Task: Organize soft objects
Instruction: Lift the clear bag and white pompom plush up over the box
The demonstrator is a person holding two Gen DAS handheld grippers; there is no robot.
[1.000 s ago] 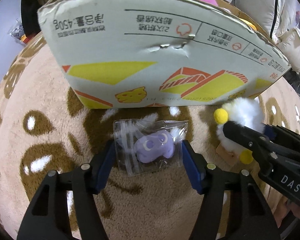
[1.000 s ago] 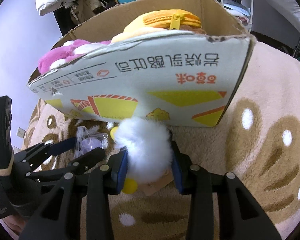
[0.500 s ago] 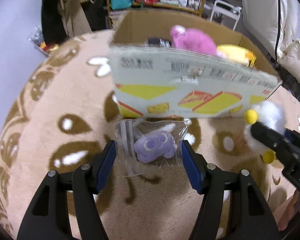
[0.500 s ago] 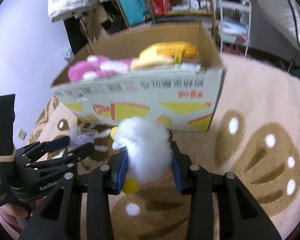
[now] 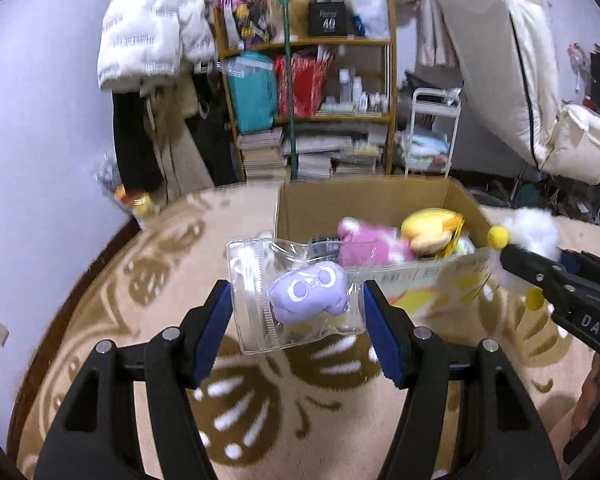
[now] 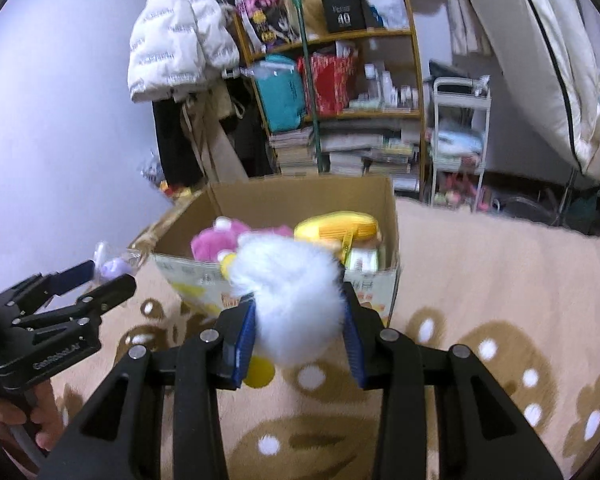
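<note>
both grippers up off the rug, each carrying a soft thing toward the open box.

the left gripper [image 5: 296,312] is clenched on a clear bag [image 5: 260,280] with a purple plush [image 5: 308,294] inside, its 2 blue pads pressing the bag's side edges, held in the air just short of the near left corner of the cardboard box [image 5: 380,200]. the right gripper [image 6: 298,330] grasps a white fluffy toy [image 6: 292,300] with yellow bits, lifted before the box's near wall [image 6: 376,292]. both point downward at a slant, the left one beside and left of the right. the box top is open, with a pink plush [image 5: 364,244] and a yellow plush [image 5: 428,228] filling the far right part. the tan rug [image 5: 120,320] lies bare around the box's left and near edges.
</note>
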